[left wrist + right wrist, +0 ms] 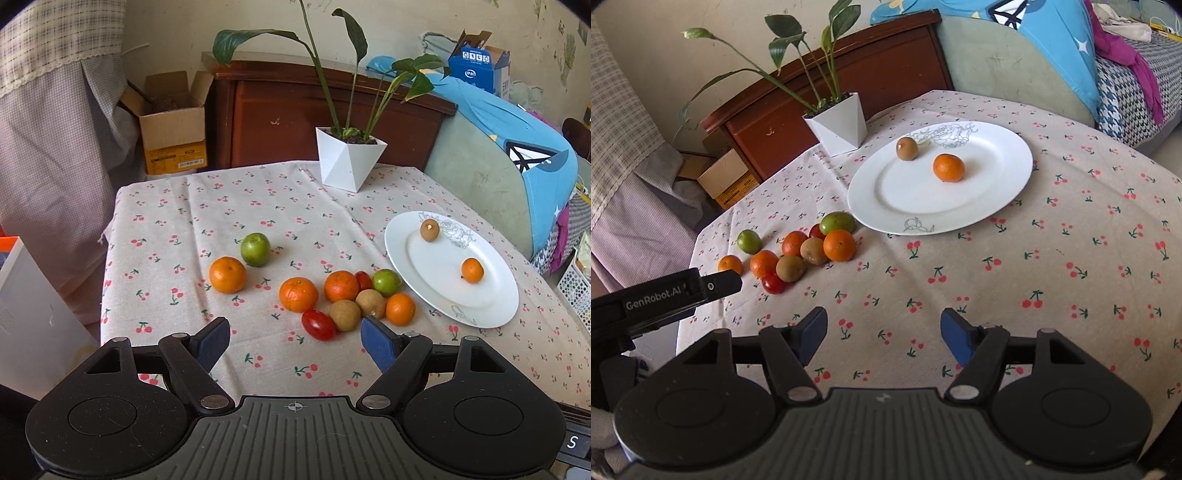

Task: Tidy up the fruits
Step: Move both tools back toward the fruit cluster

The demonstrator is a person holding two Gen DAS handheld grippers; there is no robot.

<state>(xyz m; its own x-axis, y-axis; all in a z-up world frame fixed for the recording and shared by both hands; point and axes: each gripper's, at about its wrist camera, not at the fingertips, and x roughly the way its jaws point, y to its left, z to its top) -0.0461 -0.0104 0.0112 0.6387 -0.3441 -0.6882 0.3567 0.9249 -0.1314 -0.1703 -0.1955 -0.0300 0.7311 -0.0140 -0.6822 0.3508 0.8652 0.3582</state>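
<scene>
A white plate (413,258) (871,192) on the cherry-print cloth holds a small orange (472,270) (948,168) and a brown fruit (429,229) (907,148). Left of the plate lies a cluster of several oranges, brown fruits, a green fruit and red tomatoes (318,324) (773,283). A lone orange (227,274) and green fruit (255,249) sit further left. My left gripper (295,336) stands open just short of the cluster, nothing between its fingers. My right gripper (882,328) is open over bare cloth, in front of the plate.
A white faceted pot with a green plant (349,162) (840,123) stands at the table's far edge. A wooden cabinet (295,107) and a cardboard box (173,140) lie behind. A cushioned seat with blue fabric (517,155) borders the right side.
</scene>
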